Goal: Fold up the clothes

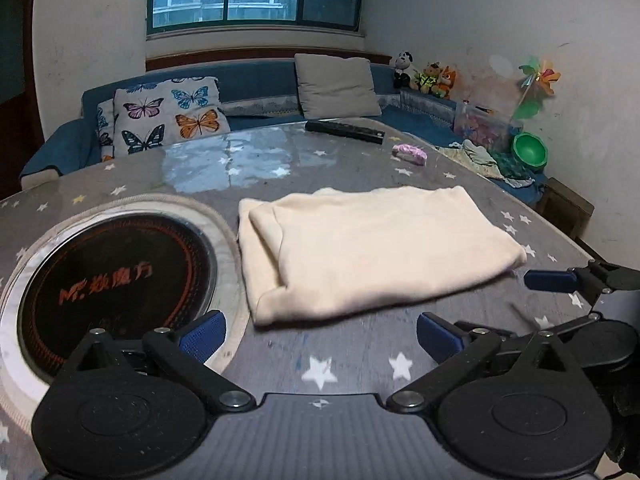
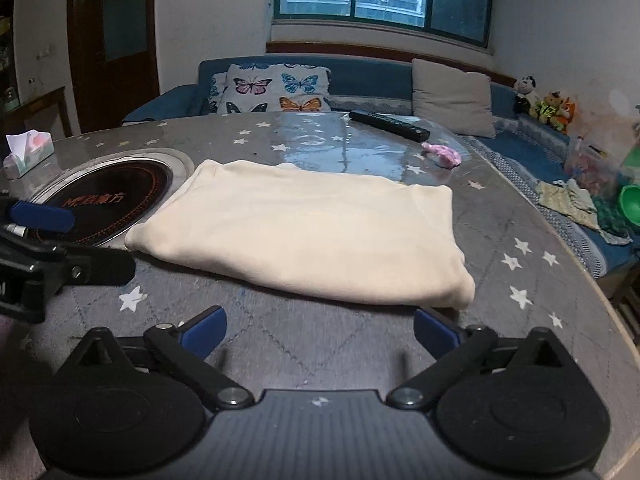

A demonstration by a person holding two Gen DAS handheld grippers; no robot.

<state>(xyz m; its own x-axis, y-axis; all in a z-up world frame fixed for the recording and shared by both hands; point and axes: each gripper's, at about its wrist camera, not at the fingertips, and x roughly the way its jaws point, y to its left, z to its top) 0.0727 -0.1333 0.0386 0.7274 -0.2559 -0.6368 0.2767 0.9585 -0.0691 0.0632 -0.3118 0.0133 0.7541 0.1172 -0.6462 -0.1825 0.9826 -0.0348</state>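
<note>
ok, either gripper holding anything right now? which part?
Nothing held. Left gripper and right gripper are both open, short of the folded cream garment on the table.

A folded cream garment (image 1: 372, 248) lies on the counter (image 1: 352, 360); the left gripper (image 1: 320, 334) gapes empty at six o'clock, induction hob (image 1: 116, 284) at nine.
</note>
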